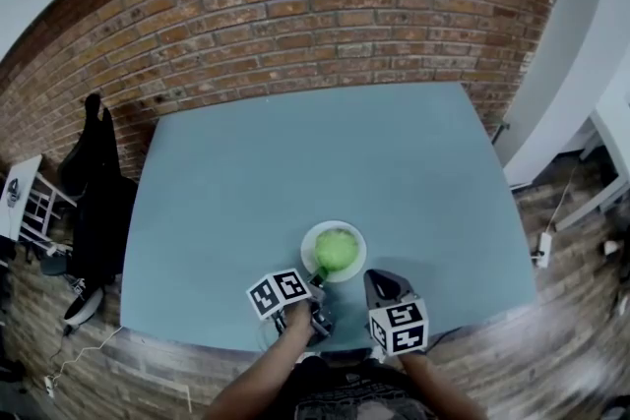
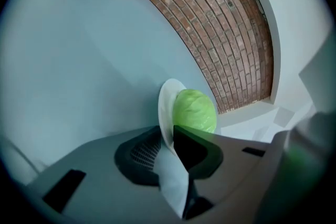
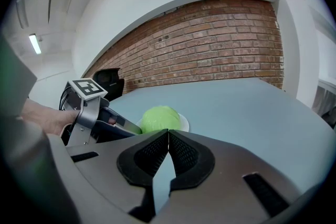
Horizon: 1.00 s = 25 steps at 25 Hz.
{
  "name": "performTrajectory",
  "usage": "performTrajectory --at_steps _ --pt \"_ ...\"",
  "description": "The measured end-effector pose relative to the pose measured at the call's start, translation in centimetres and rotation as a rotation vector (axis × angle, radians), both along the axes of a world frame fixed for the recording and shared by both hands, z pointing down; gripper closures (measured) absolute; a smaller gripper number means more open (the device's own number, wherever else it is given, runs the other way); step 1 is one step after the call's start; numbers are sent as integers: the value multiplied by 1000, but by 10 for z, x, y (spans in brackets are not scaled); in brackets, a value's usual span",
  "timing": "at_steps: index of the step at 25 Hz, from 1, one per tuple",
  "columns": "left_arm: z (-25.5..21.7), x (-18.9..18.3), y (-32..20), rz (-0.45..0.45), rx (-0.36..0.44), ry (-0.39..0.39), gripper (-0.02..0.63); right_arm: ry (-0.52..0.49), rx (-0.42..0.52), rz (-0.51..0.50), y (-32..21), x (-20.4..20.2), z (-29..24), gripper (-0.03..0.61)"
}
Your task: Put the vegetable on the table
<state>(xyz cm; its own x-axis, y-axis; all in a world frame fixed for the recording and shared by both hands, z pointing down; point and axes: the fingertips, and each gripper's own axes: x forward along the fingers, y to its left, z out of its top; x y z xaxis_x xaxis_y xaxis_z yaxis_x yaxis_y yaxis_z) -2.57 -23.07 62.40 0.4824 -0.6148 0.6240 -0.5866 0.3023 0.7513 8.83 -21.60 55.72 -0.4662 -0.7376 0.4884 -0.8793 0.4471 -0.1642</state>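
the cabbage (image 1: 337, 250) sits in the middle of the white plate (image 1: 308, 241), and the plate rests flat on the grey-blue tabletop (image 1: 295, 152). our left gripper (image 1: 317, 285) is at the plate's near-left rim. its jaws are spread, with the rim running between them and a gap showing beside one pad, so we read it as loose, not pinched. our right gripper (image 1: 379, 278) hovers just to the right of the plate, jaws pressed together on nothing. we judge the set-down as good as done, with the step in hand being the let-go. the next move calls for drawing the left gripper straight back off the plate's rim, jaws kept wide, so neither pad catches the plate and tips it or drags it along and rolls the cabbage off.
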Motion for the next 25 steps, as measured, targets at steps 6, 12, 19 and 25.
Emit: performTrajectory --at_steps 6,12,19,25 --pt "-1 -2 2 71 0 -112 537 -3 2 -9 1 -5 -1 570" --pt "0 -1 3 161 -6 -231 528 -3 0 -9 2 -5 -1 571" --pt "-1 0 5 235 3 -363 509 -2 3 -9 3 -5 -3 571" --pt "-5 -1 7 299 39 -510 494 -1 15 -13 5 -5 -6 571"
